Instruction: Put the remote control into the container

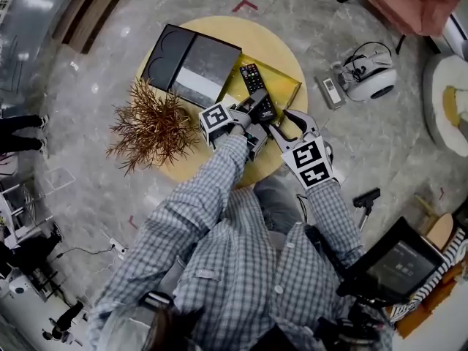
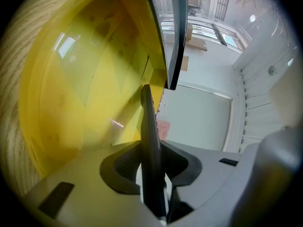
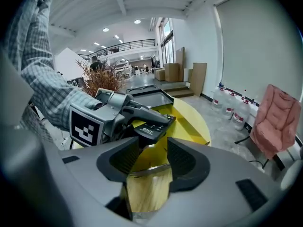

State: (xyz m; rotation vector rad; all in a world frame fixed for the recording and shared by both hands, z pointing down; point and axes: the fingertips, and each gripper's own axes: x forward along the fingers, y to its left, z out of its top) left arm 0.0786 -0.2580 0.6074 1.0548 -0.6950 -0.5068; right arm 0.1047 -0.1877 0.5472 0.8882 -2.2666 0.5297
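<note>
Yellow container (image 1: 284, 86) lies just beyond the left gripper (image 1: 252, 118), which pinches the remote control (image 2: 150, 141) edge-on at its near rim; right gripper (image 1: 292, 126) spread, empty. Risk: early release could tip it onto the counter (image 1: 281, 46).

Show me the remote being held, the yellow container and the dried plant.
Held remote (image 3: 152, 128): right gripper view, on its dark printed end.
Yellow container (image 1: 284, 85): head view, on the bare floor of the tray.
Dried plant (image 1: 150, 126): head view, on the middle of its twigs.

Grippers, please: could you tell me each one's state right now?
Left gripper: closed on the remote control.
Right gripper: open, empty.
</note>
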